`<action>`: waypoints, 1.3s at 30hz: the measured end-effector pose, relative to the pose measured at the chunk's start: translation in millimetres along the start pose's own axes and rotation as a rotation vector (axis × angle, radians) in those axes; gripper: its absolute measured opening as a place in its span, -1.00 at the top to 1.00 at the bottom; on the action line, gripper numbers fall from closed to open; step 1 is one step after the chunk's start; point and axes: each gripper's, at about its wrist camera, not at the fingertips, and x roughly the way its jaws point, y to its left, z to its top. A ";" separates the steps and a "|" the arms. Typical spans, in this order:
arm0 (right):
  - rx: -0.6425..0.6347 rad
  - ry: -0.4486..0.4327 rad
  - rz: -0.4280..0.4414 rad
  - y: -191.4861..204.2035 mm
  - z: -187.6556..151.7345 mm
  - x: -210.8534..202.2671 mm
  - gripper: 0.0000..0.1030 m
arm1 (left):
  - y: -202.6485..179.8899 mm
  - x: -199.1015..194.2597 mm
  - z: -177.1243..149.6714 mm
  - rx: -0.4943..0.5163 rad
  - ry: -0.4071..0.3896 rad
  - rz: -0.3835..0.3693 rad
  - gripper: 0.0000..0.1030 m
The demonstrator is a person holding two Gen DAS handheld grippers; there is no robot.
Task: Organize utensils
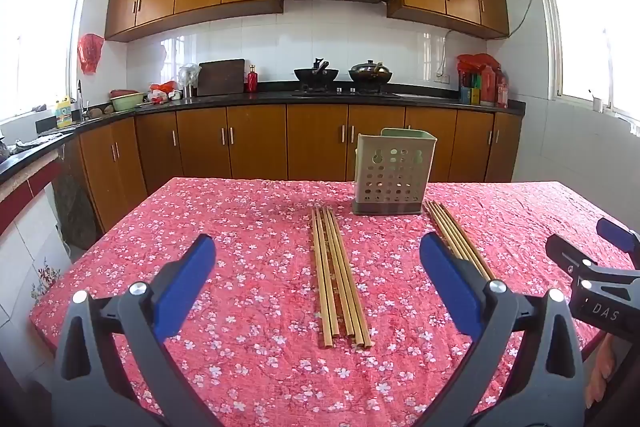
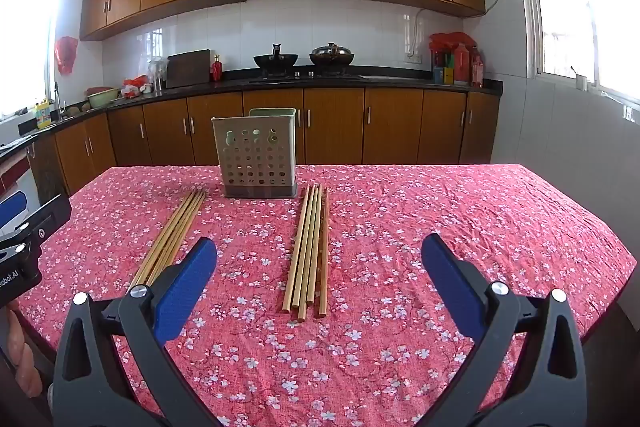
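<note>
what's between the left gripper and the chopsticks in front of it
Nothing visible. The left gripper is open over bare tablecloth, with the left chopstick bundle lying directly ahead of it.

Left gripper (image 1: 318, 277) agape, empty; right gripper (image 2: 319, 277) likewise.

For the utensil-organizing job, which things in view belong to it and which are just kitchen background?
Belong to the job:
left chopstick bundle
right chopstick bundle
perforated utensil holder
left claw and right claw, both open

Background:
two woks
cutting board
red bottle
</note>
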 end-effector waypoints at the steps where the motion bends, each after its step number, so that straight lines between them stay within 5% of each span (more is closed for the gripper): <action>1: 0.000 -0.001 0.000 0.0 0.0 -0.1 -0.97 | -0.2 -0.2 -0.1 0.003 -0.002 0.001 -0.93; 39: 0.001 -0.001 0.000 0.2 -0.1 -0.8 -0.97 | -0.7 -0.5 -0.4 0.009 -0.001 0.004 -0.93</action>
